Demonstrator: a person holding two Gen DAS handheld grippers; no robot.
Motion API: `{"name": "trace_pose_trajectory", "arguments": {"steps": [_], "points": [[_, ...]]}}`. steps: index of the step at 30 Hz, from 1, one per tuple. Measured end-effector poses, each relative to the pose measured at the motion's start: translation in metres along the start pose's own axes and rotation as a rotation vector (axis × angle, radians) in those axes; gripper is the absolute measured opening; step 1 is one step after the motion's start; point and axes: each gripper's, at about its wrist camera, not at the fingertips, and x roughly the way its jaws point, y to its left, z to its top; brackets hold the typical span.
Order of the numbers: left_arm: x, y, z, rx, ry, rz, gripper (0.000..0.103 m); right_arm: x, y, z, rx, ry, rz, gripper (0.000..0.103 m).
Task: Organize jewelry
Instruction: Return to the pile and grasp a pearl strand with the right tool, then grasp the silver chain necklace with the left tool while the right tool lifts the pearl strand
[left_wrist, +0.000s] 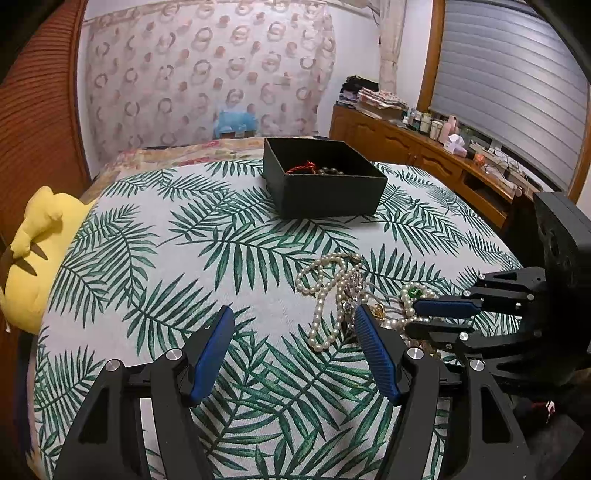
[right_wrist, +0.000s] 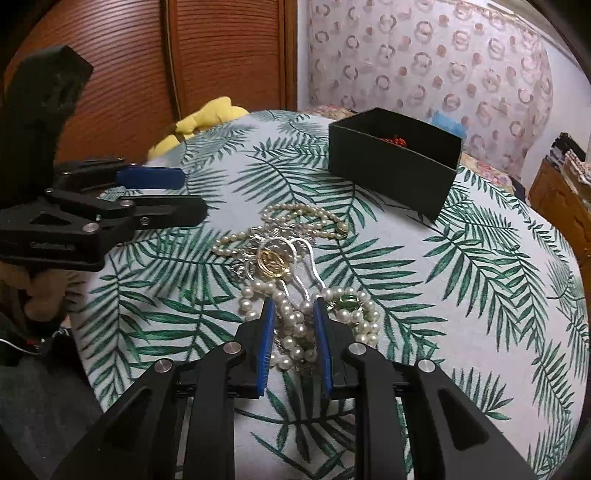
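A tangle of jewelry (left_wrist: 343, 291) lies on the palm-leaf cloth: pearl strands, silver chains and a gold pendant (right_wrist: 273, 262). A black open box (left_wrist: 321, 177) stands further back and holds a red cord and dark beads; it also shows in the right wrist view (right_wrist: 395, 162). My left gripper (left_wrist: 295, 317) is open and empty, just left of the pile. My right gripper (right_wrist: 293, 306) is part-closed, its jaws on either side of a pearl strand with a green stone (right_wrist: 349, 299), down at the pile. It also shows in the left wrist view (left_wrist: 413, 317).
A yellow plush toy (left_wrist: 37, 254) lies at the left edge of the bed. A wooden dresser (left_wrist: 424, 155) with bottles stands at the right under a shuttered window. A wooden wardrobe (right_wrist: 147, 66) is behind the bed.
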Motion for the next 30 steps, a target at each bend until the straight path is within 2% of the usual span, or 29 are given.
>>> {"name": "trace_pose_trajectory", "arguments": {"steps": [2,7,14,22,24,28,30], "points": [[0.001,-0.001,-0.001,0.002,0.002,-0.002,0.065,0.001,-0.001,0.000,-0.001,0.002,0.003,0.023],[0.000,-0.004,-0.002,0.005,0.001,-0.007,0.065,-0.002,-0.008,0.000,0.005,-0.010,-0.010,0.008],[0.004,-0.010,-0.001,0.008,0.009,-0.019,0.065,-0.021,-0.033,0.000,0.052,-0.065,-0.054,0.008],[0.015,-0.021,0.001,0.034,0.029,-0.056,0.065,-0.048,-0.069,0.000,0.111,-0.127,-0.158,0.008],[0.019,-0.023,0.002,0.037,0.037,-0.066,0.060,-0.054,-0.079,-0.001,0.130,-0.137,-0.178,0.008],[0.029,-0.025,0.008,0.029,0.057,-0.097,0.041,-0.065,-0.097,-0.002,0.159,-0.155,-0.208,0.008],[0.034,-0.025,0.010,0.020,0.064,-0.120,0.038,-0.071,-0.104,-0.004,0.169,-0.161,-0.215,0.008]]}}
